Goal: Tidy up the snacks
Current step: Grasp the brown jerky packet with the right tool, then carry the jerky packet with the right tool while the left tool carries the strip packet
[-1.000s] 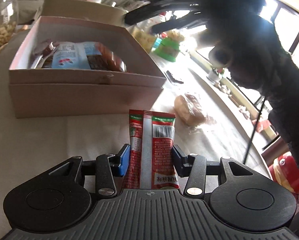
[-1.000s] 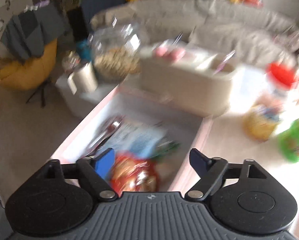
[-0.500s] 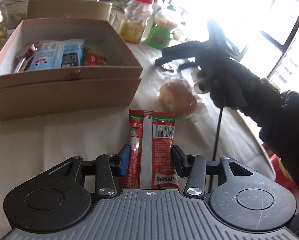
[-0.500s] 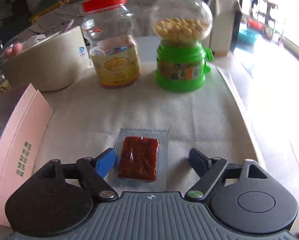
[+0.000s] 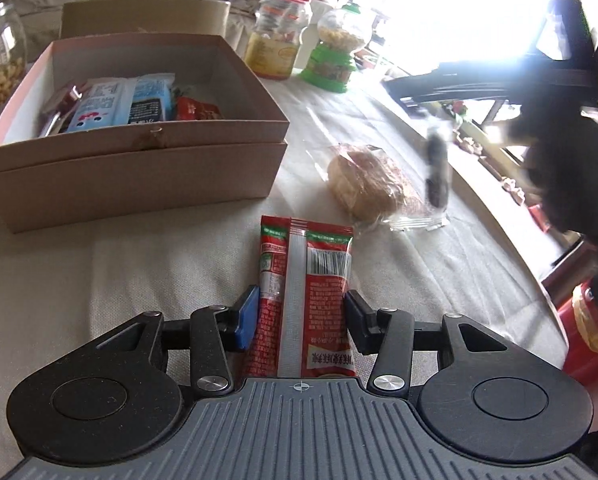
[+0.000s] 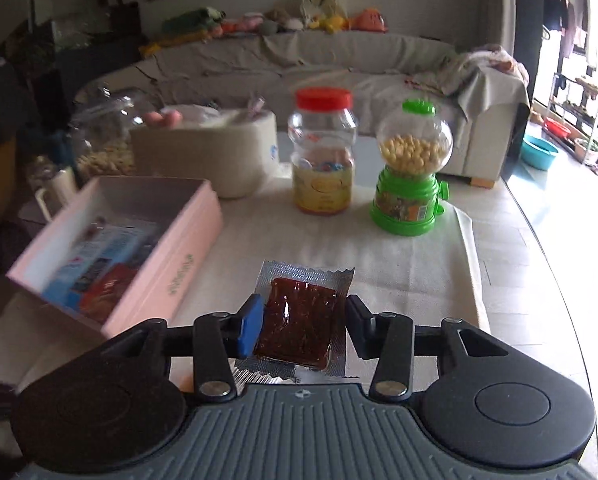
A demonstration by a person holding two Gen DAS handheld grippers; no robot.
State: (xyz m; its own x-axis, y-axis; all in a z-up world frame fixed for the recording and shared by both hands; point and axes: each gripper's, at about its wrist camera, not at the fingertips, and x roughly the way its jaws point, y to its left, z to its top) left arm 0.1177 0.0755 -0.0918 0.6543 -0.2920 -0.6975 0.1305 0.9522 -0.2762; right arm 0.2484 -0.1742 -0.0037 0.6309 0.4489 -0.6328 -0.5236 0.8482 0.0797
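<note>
Landmark: pink box (image 6: 155,264), open, packets already inside.

Right gripper (image 6: 304,326): jaws closing on a clear-wrapped dark red snack (image 6: 299,326); pads at its two side edges, wrapper foil sticking out front and back. Snack appears lifted off the table (image 6: 419,264); in the left view it hangs on edge below the tool. From this gripper the box lies to the left and slightly ahead, near corner just beside the left pad. Judgement: next carry goes left, over the near wall.

Left gripper (image 5: 299,316): jaws at medium width, pinching a red sachet (image 5: 305,280) across its short width; long axis runs straight ahead. Box sits ahead-left of it, apart. A wrapped bun (image 5: 369,184) lies on the table right of the box, untouched.

Right gripper looks nearer the box.
</note>
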